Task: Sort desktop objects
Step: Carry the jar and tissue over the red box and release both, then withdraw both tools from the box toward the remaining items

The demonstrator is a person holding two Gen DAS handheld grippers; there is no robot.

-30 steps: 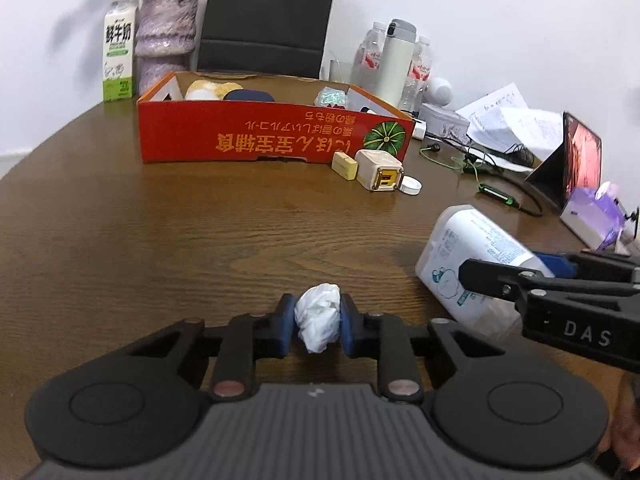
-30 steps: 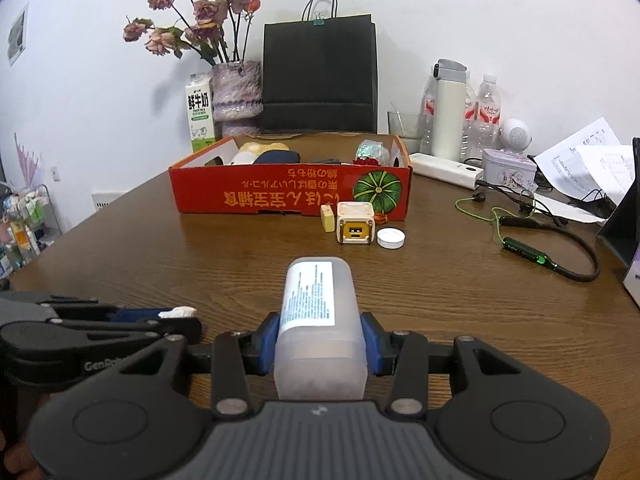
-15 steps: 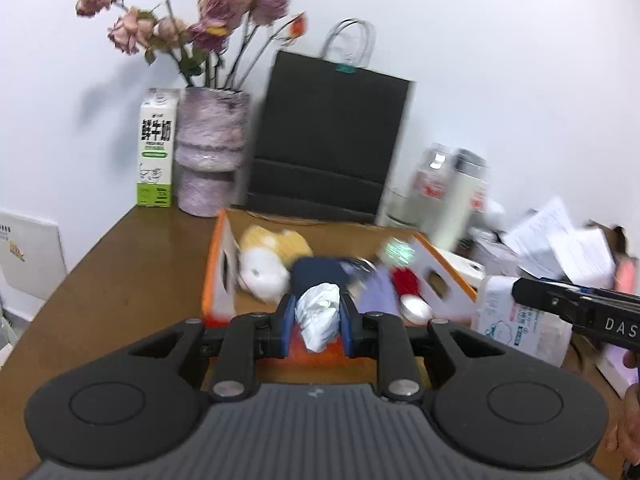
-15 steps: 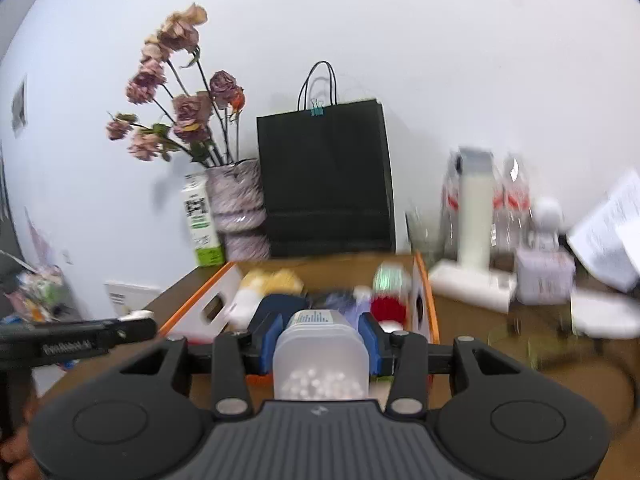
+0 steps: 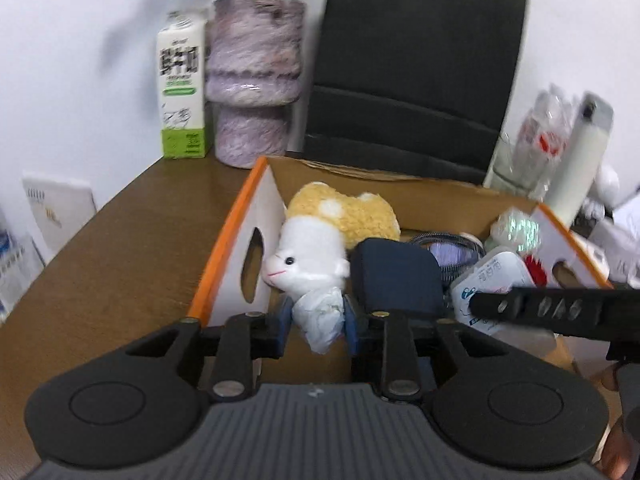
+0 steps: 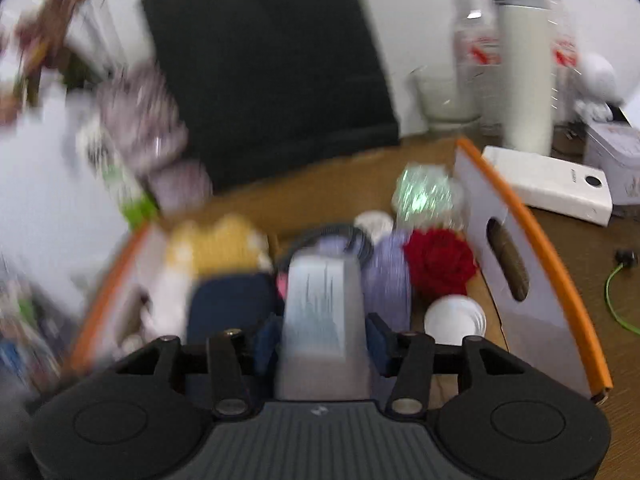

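My left gripper (image 5: 318, 320) is shut on a crumpled white tissue (image 5: 320, 314) and holds it over the near left part of the orange cardboard box (image 5: 236, 236). My right gripper (image 6: 322, 340) is shut on a translucent white bottle (image 6: 322, 312) with a printed label, held over the middle of the same box (image 6: 524, 232); the bottle (image 5: 492, 284) and right finger also show at the right of the left wrist view. The box holds a white and yellow plush toy (image 5: 320, 240), a dark blue pouch (image 5: 394, 276), a red flower (image 6: 438, 264) and a white cap (image 6: 454, 318).
Behind the box stand a black paper bag (image 5: 412, 60), a purple vase (image 5: 252, 80) and a milk carton (image 5: 182, 88). To the right are a white thermos (image 6: 524, 60), water bottles, a glass (image 6: 444, 96), a white power bank (image 6: 552, 184) and a green cable (image 6: 616, 292). The right wrist view is blurred.
Both grippers have moved forward from above the table to over the box and tilted down into it, each still holding its object.
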